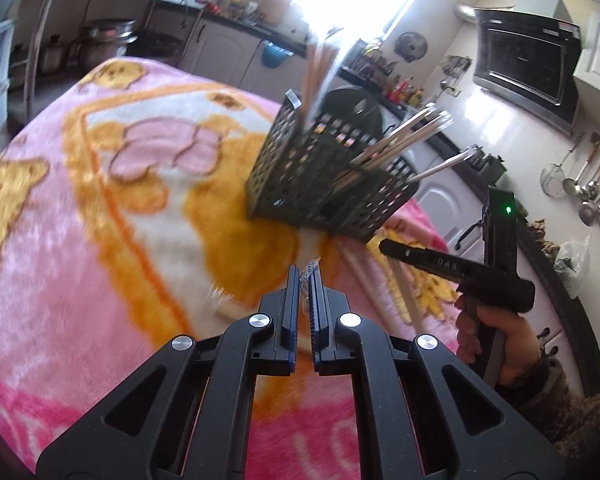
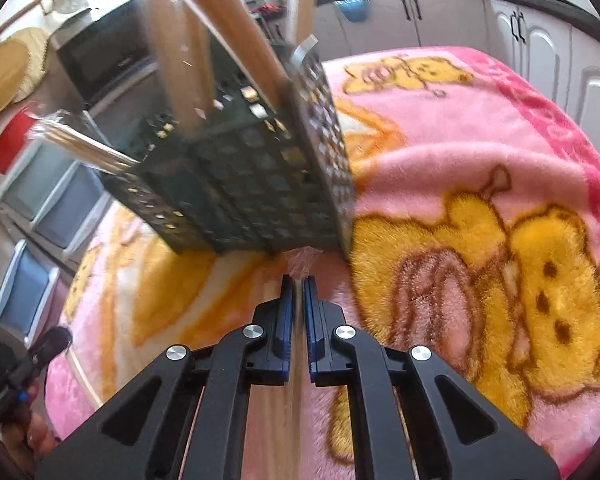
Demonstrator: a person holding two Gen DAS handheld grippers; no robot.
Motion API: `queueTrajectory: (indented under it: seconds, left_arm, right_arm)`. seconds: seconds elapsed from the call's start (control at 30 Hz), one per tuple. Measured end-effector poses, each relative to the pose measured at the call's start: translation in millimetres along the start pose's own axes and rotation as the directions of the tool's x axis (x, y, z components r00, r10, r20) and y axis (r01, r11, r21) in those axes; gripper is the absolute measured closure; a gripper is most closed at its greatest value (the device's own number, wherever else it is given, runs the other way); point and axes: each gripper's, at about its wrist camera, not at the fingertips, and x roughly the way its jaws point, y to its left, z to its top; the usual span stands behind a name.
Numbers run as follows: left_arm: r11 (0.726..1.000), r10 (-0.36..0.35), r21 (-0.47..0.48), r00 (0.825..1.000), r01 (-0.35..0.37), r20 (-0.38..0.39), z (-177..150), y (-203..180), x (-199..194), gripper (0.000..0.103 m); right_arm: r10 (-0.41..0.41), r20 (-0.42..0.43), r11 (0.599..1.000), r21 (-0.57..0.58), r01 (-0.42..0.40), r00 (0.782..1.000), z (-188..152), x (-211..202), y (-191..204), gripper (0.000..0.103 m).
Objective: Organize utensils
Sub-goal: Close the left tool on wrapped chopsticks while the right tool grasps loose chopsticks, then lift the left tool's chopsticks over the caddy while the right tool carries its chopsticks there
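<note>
The left gripper (image 1: pixel 306 280) has its two blue pads clenched on a thin utensil in a clear crinkled wrapper (image 1: pixel 310 270), which sticks out a little past the tips. The right gripper (image 2: pixel 299 286) is also clenched, on a slim pale wooden stick (image 2: pixel 298 360) that runs between its pads toward the camera. Both grippers are over a table covered with a pink and yellow blanket (image 1: pixel 80 220) with bear pictures. A black perforated utensil basket (image 1: pixel 320 172) stands on the blanket near its far edge, just beyond both grippers. Wrapped chopsticks (image 1: pixel 400 140) and wooden handles (image 2: pixel 228 36) lean out of its compartments. More wooden sticks (image 1: pixel 364 264) lie on the blanket beside the basket
</note>
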Motion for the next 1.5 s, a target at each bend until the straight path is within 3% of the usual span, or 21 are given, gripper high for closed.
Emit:
queueTrajectory:
  seconds: [0.23,0.67,1.5]
  left_arm:
    - [0.998,-0.046,0.040,0.998,0.044,0.046,21.7,-21.1,-6.4,0.101]
    - [0.987,-0.101,0.138,0.990,0.087,0.099,48.9,-57.1,-18.9,0.101]
    - [0.953,-0.175,0.278,0.969,0.121,0.177,90.4,-102.3,-35.7,0.101]
  right_arm:
    - [0.082,0.077,0.993,-0.095,-0.075,0.994,5.8,-39.2,29.3,0.097]
    - [0.152,0.206,0.966,-0.239,-0.101,0.967,14.1,-96.0,68.7,0.097]
    - [0.176,0.363,0.963,-0.256,-0.084,0.915,24.0,-150.8,72.2,0.097]
